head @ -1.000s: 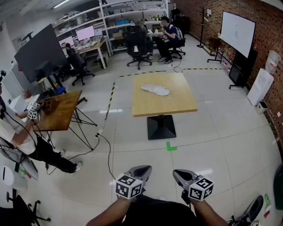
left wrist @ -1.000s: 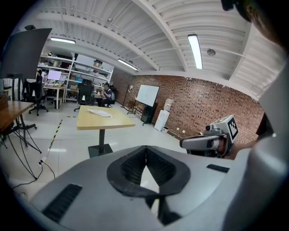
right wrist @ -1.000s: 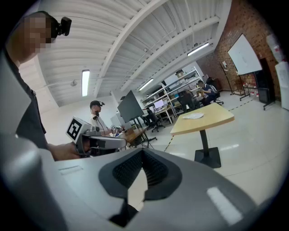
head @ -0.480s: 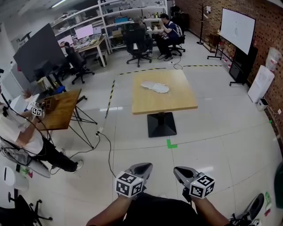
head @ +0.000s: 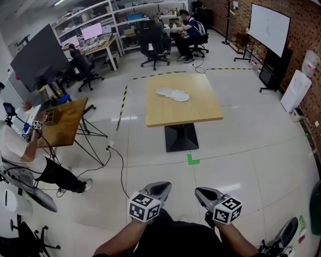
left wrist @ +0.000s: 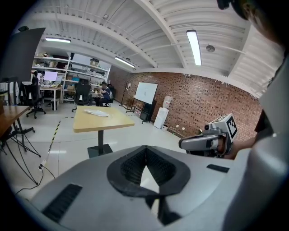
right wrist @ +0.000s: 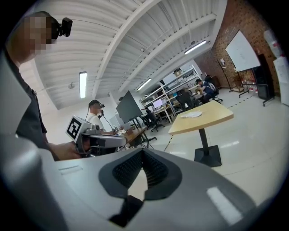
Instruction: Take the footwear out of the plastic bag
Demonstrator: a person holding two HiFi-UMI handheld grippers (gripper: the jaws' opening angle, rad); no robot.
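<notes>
Left gripper [head: 164,186], right gripper [head: 199,191]: both closed, empty. Plastic bag [head: 173,94] well ahead on table [head: 183,118]: likely light, limp, slippery; pinch loose film, not shoe.

A pale glossy floor [head: 241,150] carries a square wooden table [head: 185,113] on a black pedestal base [head: 180,138], with a green tape mark [head: 193,159] in front of it and a yellow-black striped tape line [head: 122,103] to its left. A brick wall [head: 306,30] on the right stands behind a whiteboard [head: 269,25] and a white unit [head: 296,90], possibly a water dispenser. Shelving [head: 110,10], office chairs [head: 152,47], a dark panel [head: 37,60] and a smaller wooden table [head: 67,123] fill the far and left sides, under a white ribbed ceiling with strip lights [left wrist: 194,45].
</notes>
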